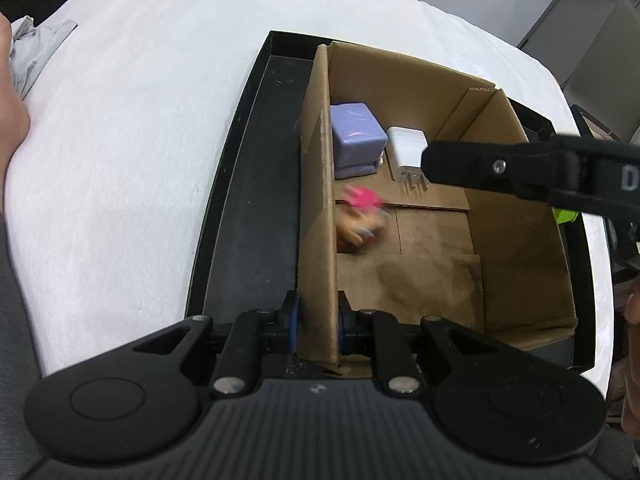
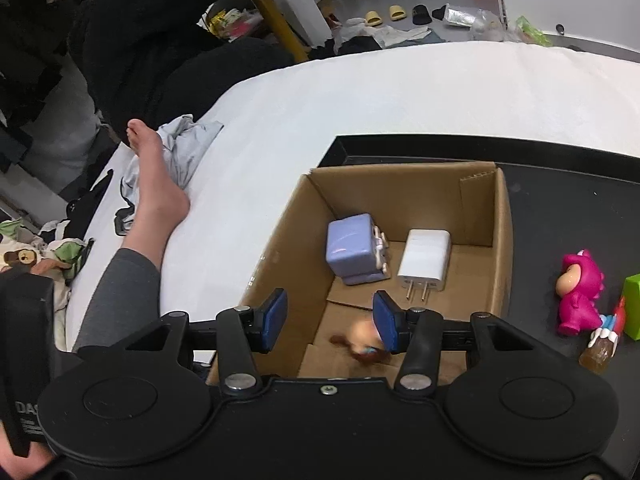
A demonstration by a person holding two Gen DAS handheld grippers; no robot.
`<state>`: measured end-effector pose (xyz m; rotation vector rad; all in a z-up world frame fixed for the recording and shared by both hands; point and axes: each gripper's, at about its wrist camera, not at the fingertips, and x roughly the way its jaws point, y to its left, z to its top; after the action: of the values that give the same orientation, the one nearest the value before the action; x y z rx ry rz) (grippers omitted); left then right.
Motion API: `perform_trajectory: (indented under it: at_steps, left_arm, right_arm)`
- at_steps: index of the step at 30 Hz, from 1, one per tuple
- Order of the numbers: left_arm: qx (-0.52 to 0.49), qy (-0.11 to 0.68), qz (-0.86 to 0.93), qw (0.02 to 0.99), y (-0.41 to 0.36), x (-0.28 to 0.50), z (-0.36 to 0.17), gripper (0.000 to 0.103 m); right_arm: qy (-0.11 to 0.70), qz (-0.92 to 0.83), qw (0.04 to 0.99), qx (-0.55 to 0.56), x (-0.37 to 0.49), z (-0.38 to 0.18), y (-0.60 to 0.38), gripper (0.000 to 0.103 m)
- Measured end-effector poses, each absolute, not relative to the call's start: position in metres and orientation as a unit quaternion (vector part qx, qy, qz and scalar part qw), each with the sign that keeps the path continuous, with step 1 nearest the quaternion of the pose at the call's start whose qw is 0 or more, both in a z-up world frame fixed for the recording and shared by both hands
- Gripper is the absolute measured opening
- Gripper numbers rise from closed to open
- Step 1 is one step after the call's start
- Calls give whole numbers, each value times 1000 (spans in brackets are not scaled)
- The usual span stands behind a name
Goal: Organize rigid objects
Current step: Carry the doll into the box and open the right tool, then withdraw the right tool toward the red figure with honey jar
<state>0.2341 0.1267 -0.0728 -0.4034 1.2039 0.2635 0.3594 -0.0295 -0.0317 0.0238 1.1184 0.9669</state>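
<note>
A cardboard box (image 1: 520, 208) (image 2: 280, 240) stands in a black tray (image 1: 256, 184) (image 2: 560, 184). Inside are a lilac cube toy (image 1: 356, 136) (image 2: 354, 250), a white charger (image 1: 406, 148) (image 2: 425, 266) and a blurred small figure with pink on it (image 1: 362, 216) (image 2: 362, 340). My left gripper (image 1: 318, 320) is shut on the box's left wall. My right gripper (image 2: 330, 318) is open above the box, over the blurred figure; its finger (image 1: 500, 168) shows in the left wrist view.
On the tray right of the box lie a pink figure (image 2: 580, 292), a green block (image 2: 632, 304) and a small amber bottle (image 2: 600, 348). A person's bare foot (image 2: 156, 176) and grey cloth (image 2: 184, 148) rest on the white bed.
</note>
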Motion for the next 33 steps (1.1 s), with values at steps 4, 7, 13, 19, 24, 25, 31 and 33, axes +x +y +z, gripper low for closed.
perform_trajectory:
  at_steps: [4, 7, 13, 19, 24, 25, 31, 33]
  left_arm:
    - [-184, 562, 129, 796, 123, 235, -71, 16]
    - [-183, 563, 132, 795, 122, 237, -70, 16]
    - [-181, 565, 137, 793, 121, 238, -70, 15]
    - [-190, 563, 141, 792, 124, 237, -72, 15]
    - [-191, 562, 144, 792, 127, 236, -71, 15]
    - [-192, 561, 145, 792, 128, 237, -70, 15]
    - [-190, 559, 146, 794, 131, 239, -68, 14]
    - [-188, 558, 147, 794, 132, 239, -67, 14]
  right_arm:
    - [503, 451, 737, 19, 358, -23, -30, 48]
    - [498, 454, 739, 15, 357, -15, -32, 48]
    - [490, 448, 748, 8, 359, 2, -43, 49]
    - [481, 433, 762, 9, 367, 13, -61, 52]
    - [477, 422, 771, 9, 374, 18, -75, 54]
    - [476, 420, 773, 8, 375, 19, -78, 55]
    - [475, 407, 780, 2, 380, 21, -95, 57]
    - [475, 402, 783, -4, 380, 21, -100, 59]
